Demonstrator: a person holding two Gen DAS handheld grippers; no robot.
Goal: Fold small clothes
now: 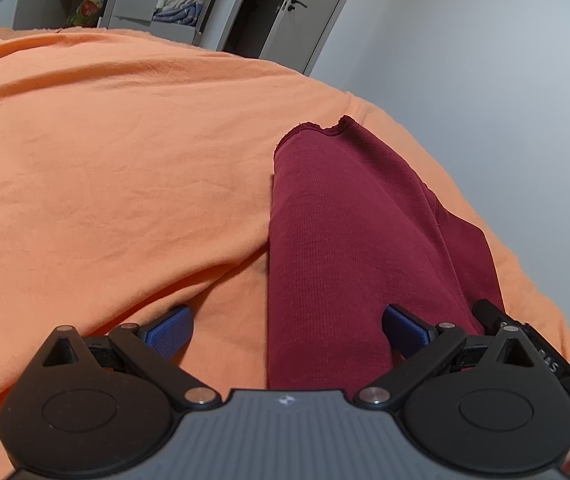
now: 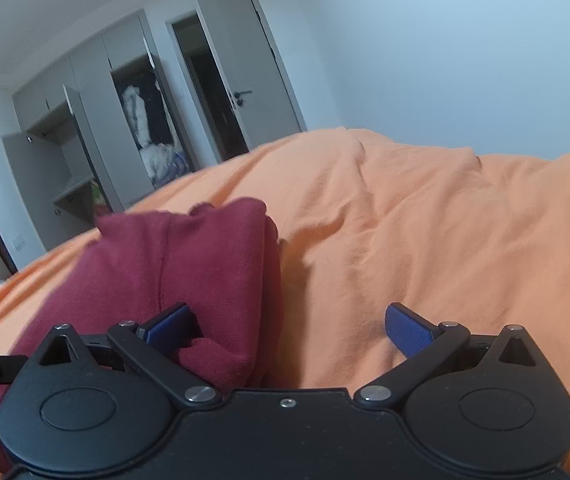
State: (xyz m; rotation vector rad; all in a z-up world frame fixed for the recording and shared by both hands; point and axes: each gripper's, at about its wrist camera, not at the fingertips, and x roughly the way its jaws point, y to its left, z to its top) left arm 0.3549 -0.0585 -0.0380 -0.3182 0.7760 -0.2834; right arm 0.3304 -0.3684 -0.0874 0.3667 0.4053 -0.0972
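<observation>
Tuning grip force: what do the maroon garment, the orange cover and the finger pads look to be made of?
Maroon garment: knit cloth, likely cotton jersey or sweatshirt fleece; matte, fine ribbed texture, stitched seams.
Orange bed cover: smooth, thin matte fabric, possibly cotton; soft shallow creases.
Finger pads: blue textured facing, perhaps rubber or woven grip tape; cannot tell which.

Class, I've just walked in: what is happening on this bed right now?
A person with a gripper in each hand is folding a maroon garment on an orange sheet. Both the left gripper and the right gripper are open, low over the cloth, gripping nothing. The garment lies folded into a narrow strip.
</observation>
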